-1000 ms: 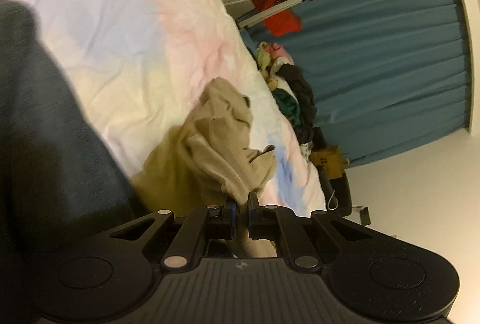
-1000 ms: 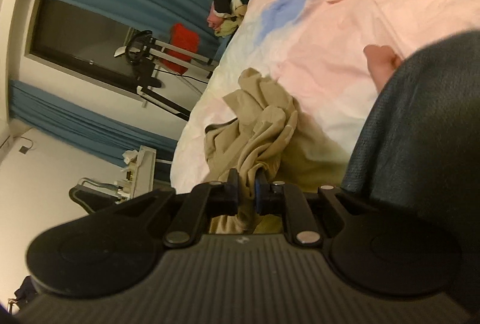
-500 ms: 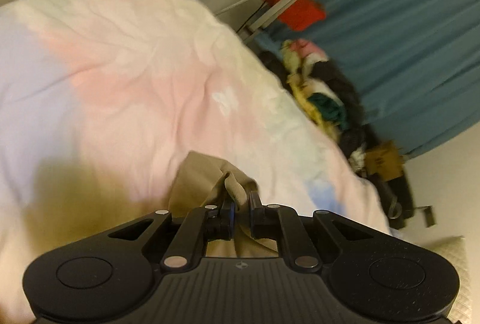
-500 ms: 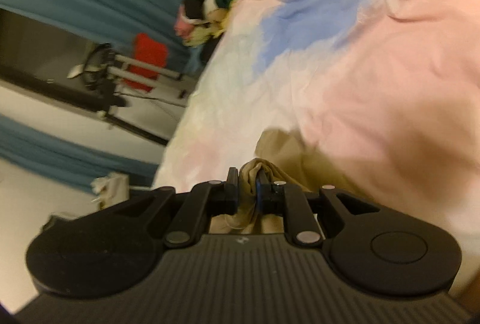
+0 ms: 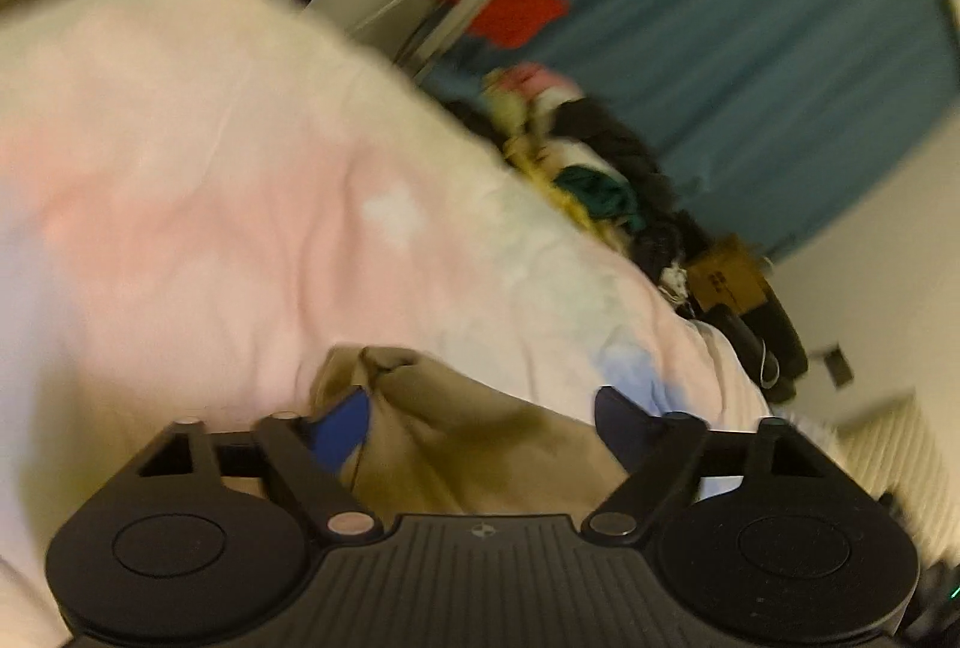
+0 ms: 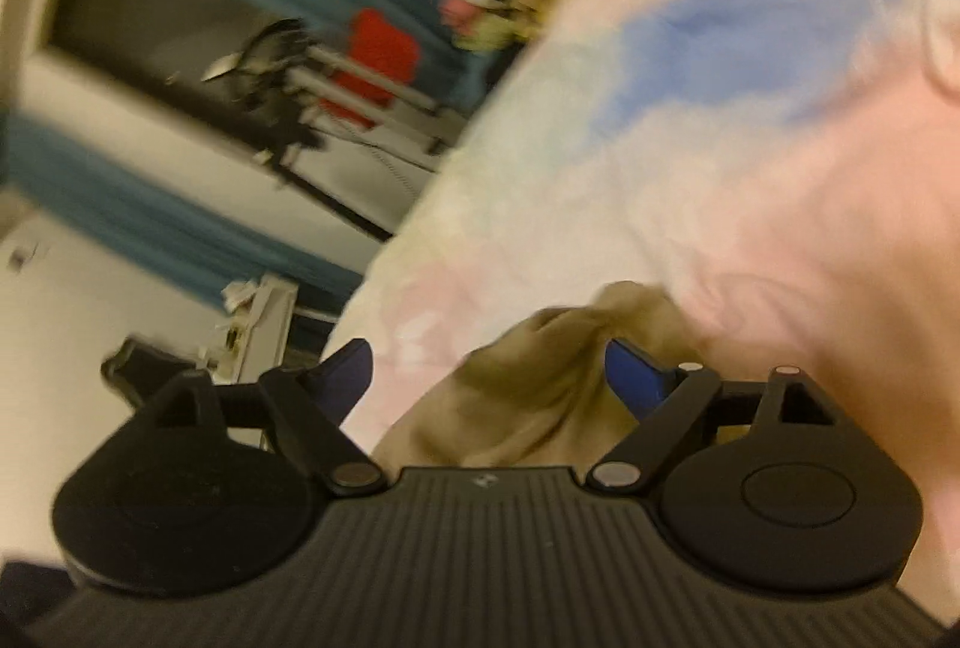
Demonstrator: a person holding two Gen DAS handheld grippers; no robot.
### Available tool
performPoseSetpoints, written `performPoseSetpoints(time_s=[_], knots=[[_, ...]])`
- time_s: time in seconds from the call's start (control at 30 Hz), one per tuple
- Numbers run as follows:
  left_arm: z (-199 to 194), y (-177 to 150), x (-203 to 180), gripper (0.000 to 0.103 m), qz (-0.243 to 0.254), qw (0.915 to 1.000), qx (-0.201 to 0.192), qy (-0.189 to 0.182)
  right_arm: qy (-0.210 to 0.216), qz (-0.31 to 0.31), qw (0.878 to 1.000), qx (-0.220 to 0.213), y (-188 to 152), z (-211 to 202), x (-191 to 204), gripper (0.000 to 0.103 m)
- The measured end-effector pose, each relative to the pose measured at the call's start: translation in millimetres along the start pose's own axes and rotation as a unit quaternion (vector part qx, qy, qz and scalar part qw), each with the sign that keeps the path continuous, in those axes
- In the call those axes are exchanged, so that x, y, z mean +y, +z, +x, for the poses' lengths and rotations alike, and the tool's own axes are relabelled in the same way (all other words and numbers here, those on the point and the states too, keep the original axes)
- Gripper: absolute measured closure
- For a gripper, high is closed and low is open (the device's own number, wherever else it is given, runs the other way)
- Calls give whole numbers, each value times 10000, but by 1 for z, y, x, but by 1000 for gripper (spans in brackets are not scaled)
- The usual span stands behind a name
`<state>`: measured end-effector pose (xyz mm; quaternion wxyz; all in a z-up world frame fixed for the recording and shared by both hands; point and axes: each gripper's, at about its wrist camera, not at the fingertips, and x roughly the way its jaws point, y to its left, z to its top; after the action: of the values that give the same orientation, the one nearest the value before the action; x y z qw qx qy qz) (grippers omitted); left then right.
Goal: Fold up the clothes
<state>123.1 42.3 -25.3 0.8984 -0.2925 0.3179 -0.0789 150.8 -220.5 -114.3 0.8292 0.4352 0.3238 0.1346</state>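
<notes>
A tan garment (image 5: 456, 432) lies bunched on the pastel bed cover (image 5: 210, 204). In the left wrist view my left gripper (image 5: 480, 417) has its jaws opening wide. The tan cloth lies loose between the blue pads (image 5: 342, 426), and neither pad presses on it. In the right wrist view the same tan garment (image 6: 528, 384) sits between the spread fingers of my right gripper (image 6: 492, 372), whose jaws are opening too. Its blue pads (image 6: 633, 378) stand apart from the fold. Both views are blurred.
A heap of mixed clothes (image 5: 576, 168) lies at the far end of the bed, before a teal curtain (image 5: 750, 18). A red cloth (image 5: 516, 6) hangs on a metal rack (image 6: 360, 90). The bed edge (image 6: 384, 252) drops to the floor on the left of the right wrist view.
Both grippers were shut on folds of the tan garment and carried it across the bed. Now both have sprung wide and the cloth rests on the cover. The dark garment left view.
</notes>
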Motion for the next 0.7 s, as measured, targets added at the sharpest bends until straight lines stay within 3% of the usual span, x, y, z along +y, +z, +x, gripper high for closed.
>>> performPoseSetpoints(time_s=[0.07, 0.2, 0.27, 0.33, 0.5, 0.7], knots=[[-13, -7, -14, 16, 505, 9987, -113, 40, 212, -529, 9983, 71, -8, -12, 19, 16], [-20, -19, -30, 15, 1153, 9928, -206, 251, 270, -1620, 9859, -332, -29, -32, 44, 18], [-15, -23, -33, 15, 1330, 9903, -184, 366, 98, -2178, 9752, -372, -37, -26, 49, 49], [-5, -26, -33, 15, 1529, 9869, -142, 491, -153, -2563, 9661, -259, -43, -14, 50, 65], [36, -28, -23, 15, 1832, 9788, 104, 913, -823, -3036, 9492, 126, -47, 39, 35, 67], [56, -37, -8, 17, 1716, 9807, 302, 891, -951, -3098, 9459, 139, -48, 81, 26, 70]])
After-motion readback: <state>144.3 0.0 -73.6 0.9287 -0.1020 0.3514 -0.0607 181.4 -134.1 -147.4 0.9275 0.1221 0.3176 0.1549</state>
